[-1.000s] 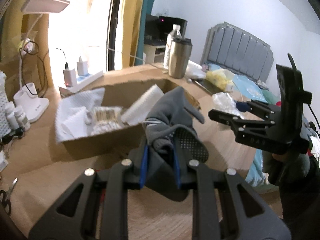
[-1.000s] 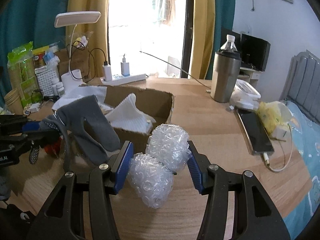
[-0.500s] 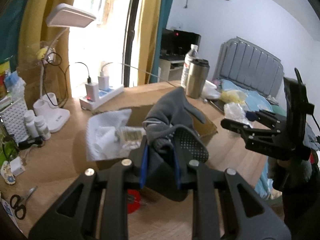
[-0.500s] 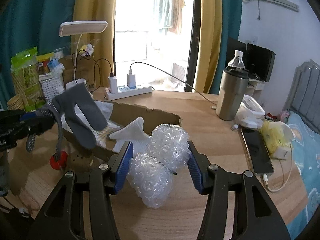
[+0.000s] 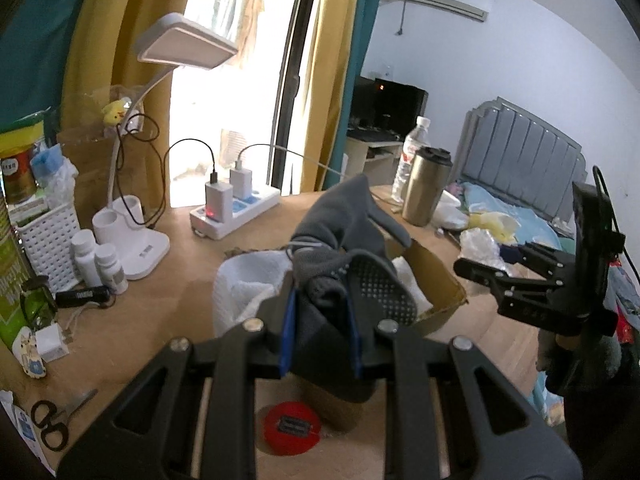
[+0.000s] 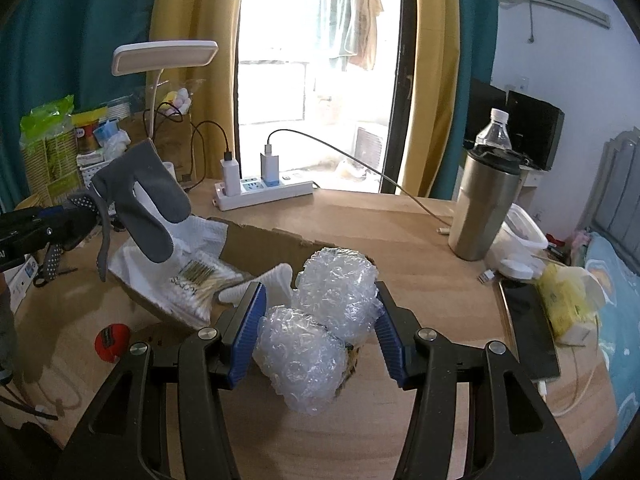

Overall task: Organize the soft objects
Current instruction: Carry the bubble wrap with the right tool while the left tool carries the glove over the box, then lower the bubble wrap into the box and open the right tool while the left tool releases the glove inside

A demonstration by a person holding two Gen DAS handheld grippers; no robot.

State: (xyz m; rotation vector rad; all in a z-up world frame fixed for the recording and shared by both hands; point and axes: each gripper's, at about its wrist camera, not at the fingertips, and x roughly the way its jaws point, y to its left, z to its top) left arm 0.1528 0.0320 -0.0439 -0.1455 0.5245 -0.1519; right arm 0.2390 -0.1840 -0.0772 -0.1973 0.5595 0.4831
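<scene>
Progress looks partial. Both tools are loaded and neither load is in the box yet. The left tool (image 5: 320, 330) is clenched on a dark grey knitted glove with a dotted grip palm (image 5: 344, 240), pinched between its blue pads; in the right wrist view that glove (image 6: 140, 208) hangs above the near-left end of the open brown cardboard box (image 6: 260, 244). The right tool (image 6: 318, 334) grasps a crumpled clear bubble-wrap bundle (image 6: 320, 320) between its blue pads, which press the wrap on both sides. The bundle is held just ahead of that tool, in front of the box's near wall; whether it rests on the wooden desk (image 6: 400, 420) or hangs slightly above it I cannot tell from this angle.

Already inside the box, ahead of the right tool, lie a white textured cloth (image 6: 200, 232), a clear pack of cotton swabs (image 6: 200, 280) and a white ribbed sock-like piece (image 6: 276, 276), so some sorting appears done.

Left to do, as I judge it: lower the glove into the box and release it, then lift the bubble wrap over the near wall and drop it in. A yellow tissue pack (image 6: 568, 304) sits far to the right of the right tool, beside a dark phone (image 6: 524, 320); it may also be waiting its turn.
</scene>
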